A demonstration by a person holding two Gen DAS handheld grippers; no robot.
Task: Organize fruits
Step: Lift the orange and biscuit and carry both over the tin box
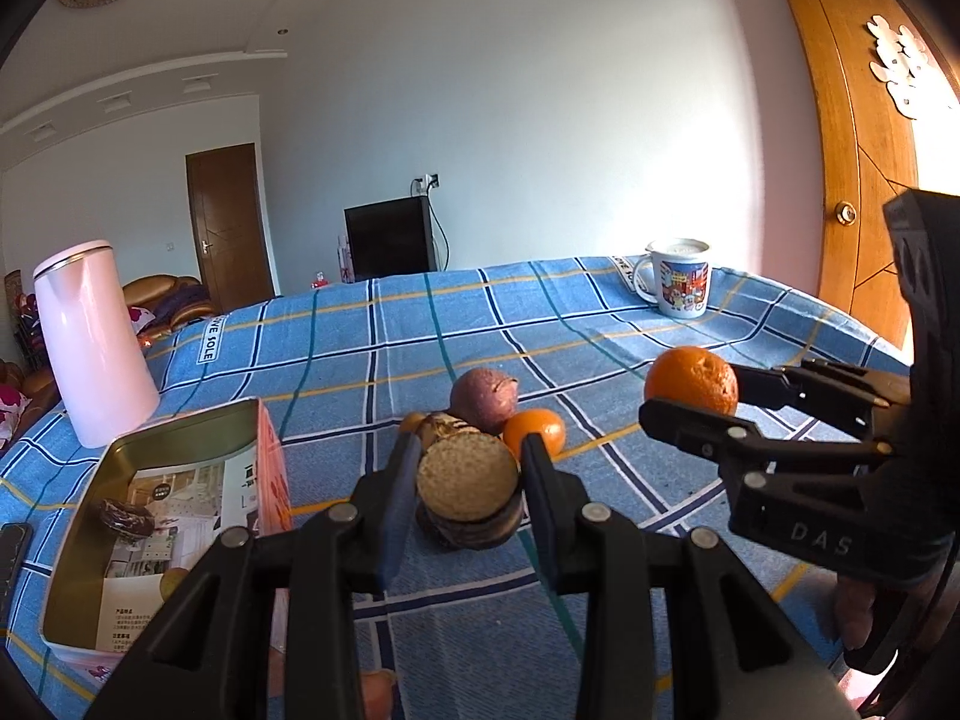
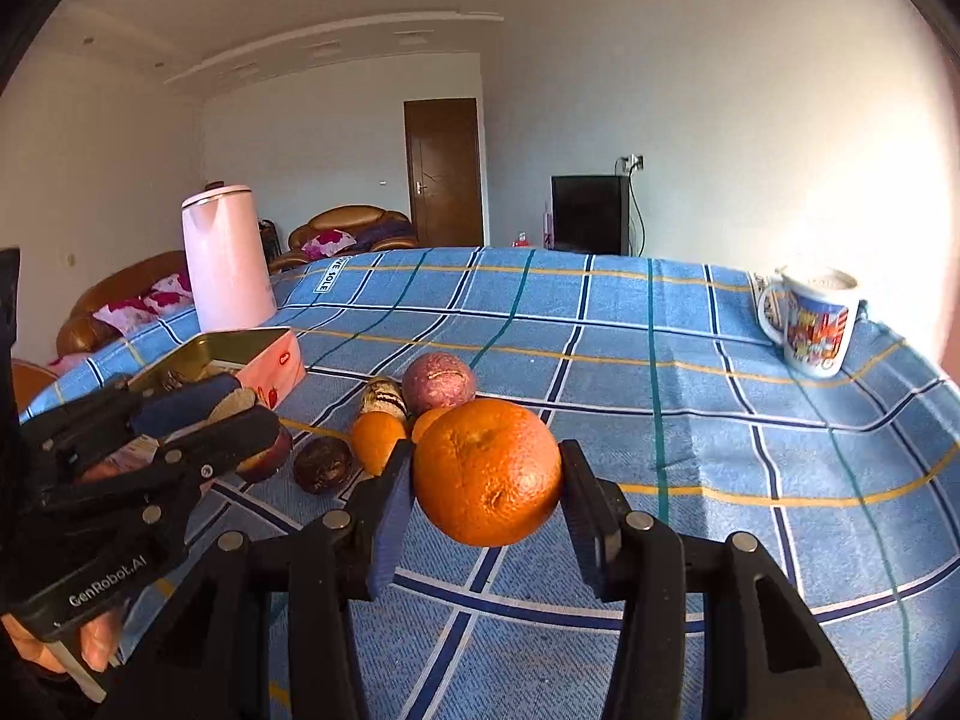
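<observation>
Both picks made. Right tool [image 2: 486,474] grips orange [image 2: 487,471], lifted off desk [image 2: 690,420]; left tool [image 1: 468,480] grips biscuit [image 1: 467,485]. Next, probably: carry each to tin [image 1: 78,534], release inside.

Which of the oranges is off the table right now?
The large orange, clamped in the right gripper. The smaller oranges lie on the checked cloth beside the purple fruit.
</observation>
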